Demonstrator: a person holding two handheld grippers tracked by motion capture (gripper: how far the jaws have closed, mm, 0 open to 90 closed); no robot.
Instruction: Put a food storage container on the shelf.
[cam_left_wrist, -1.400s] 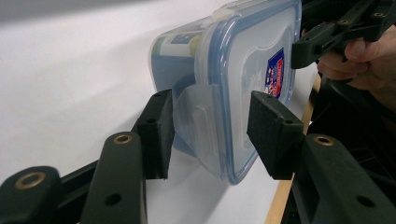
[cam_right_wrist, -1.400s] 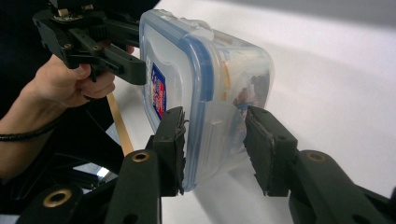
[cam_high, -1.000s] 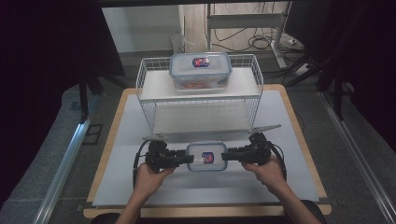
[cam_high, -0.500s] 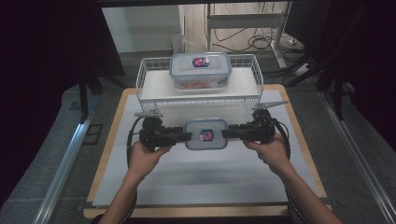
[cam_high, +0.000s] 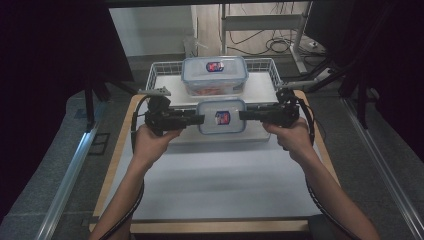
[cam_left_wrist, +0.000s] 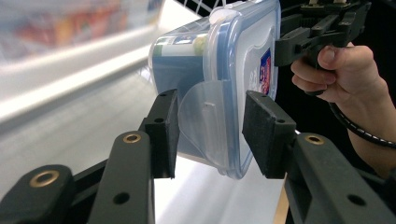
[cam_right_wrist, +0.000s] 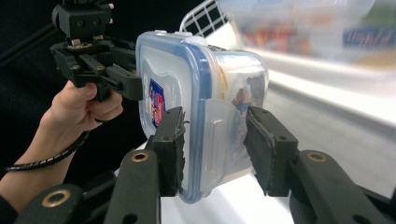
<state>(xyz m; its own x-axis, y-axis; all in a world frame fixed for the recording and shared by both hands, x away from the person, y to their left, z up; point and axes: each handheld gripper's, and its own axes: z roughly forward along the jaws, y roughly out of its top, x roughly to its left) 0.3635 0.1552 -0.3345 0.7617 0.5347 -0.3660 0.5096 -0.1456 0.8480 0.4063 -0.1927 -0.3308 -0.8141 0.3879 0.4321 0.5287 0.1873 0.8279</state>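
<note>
Between the two claws hung a small lidded container (cam_high: 221, 116), gripped at both ends and lifted off the counter (cam_high: 210, 185). The left claw (cam_left_wrist: 210, 130) had its jaws closed on the container's clear side latch, one pad on the lid face and the other on the body side; the right claw (cam_right_wrist: 212, 144) pinched the opposite latch in the same way. From the high view the left claw (cam_high: 199, 119) and right claw (cam_high: 243, 115) pointed straight at each other, with the container level between them.

As for progress, the pick-up looked done: the container was off the counter and carried forward, up against the near edge of the white wire basket (cam_high: 156, 70) on its raised white stand. A second, larger container (cam_high: 214, 75) already sat in that basket (its contents looked reddish, though too blurred to name). What seemed left was to lift the small one over the rim, set it down in the basket or on the larger one, and release both latches.

Both of the person's forearms reached in from the near side, spread into a wide V. The left hand (cam_high: 152, 141) and right hand (cam_high: 292, 137) each wrapped a claw's handle, wrists roughly level, cables trailing back along the arms.
</note>
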